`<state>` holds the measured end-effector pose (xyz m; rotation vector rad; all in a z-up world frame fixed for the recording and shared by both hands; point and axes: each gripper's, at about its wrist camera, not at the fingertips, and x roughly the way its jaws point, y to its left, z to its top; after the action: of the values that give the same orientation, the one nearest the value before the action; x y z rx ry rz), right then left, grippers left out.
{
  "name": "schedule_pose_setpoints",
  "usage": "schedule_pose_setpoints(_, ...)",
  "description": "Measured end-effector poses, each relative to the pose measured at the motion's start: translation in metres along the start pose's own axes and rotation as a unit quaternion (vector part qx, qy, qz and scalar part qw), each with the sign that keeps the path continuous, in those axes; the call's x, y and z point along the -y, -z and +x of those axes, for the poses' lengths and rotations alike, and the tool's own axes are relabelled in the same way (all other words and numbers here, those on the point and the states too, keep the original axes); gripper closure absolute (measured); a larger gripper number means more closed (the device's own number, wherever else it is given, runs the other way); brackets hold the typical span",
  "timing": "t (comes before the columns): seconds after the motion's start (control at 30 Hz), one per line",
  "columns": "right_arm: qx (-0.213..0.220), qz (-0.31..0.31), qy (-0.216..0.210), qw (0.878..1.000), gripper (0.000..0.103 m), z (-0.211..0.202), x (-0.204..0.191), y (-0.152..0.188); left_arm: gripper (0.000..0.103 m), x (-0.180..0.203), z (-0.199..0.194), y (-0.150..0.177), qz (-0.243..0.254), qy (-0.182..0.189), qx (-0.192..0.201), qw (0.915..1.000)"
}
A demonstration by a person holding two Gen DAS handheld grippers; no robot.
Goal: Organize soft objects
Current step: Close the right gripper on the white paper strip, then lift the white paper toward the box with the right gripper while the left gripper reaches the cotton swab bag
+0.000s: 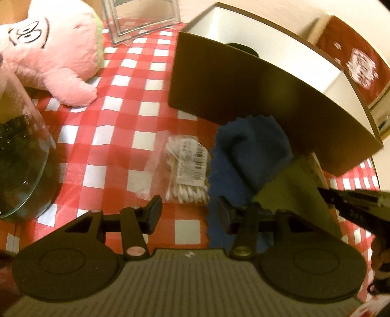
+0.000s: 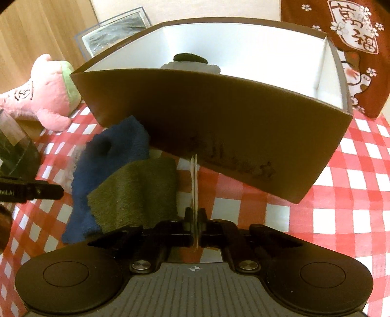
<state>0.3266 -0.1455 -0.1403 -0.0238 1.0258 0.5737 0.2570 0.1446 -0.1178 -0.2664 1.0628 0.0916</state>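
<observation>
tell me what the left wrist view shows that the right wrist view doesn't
Only the left wrist view shows the bag of cotton swabs clearly, lying beside the blue cloth, and the open left gripper above them.

Only the right wrist view shows the right gripper shut on a thin flat card, seen edge-on, and the white and black item inside the box.

Both show the box, blue cloth, olive cloth, pink plush, glass bowl, picture frame and red checked tablecloth.
</observation>
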Motion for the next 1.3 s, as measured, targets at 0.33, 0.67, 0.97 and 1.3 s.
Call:
schedule_pose_setpoints(0.33, 0.0, 0.008, 0.019, 1.0, 0.1, -0.002, 0.01, -0.002, 0.057, -0.009, 0.014, -0.042, -0.062, -0.007, 0.025, 0.9977)
schedule_pose_setpoints(0.67, -0.006, 0.015, 0.023, 1.0, 0.1, -0.003, 0.015, 0.0, 0.057, -0.003, 0.045, -0.047, -0.046, -0.021, -0.002, 0.9987)
schedule_pose_setpoints(0.97, -0.011, 0.019, 0.025, 0.999, 0.1, -0.005, 0.021, 0.005, 0.055, -0.025, 0.027, -0.014, -0.043, -0.03, -0.01, 0.9986)
schedule_pose_setpoints(1.3, -0.018, 0.015, 0.024, 0.999, 0.1, -0.005, 0.02, 0.01, 0.045, -0.041, 0.008, 0.011, -0.098, -0.039, -0.039, 0.9936)
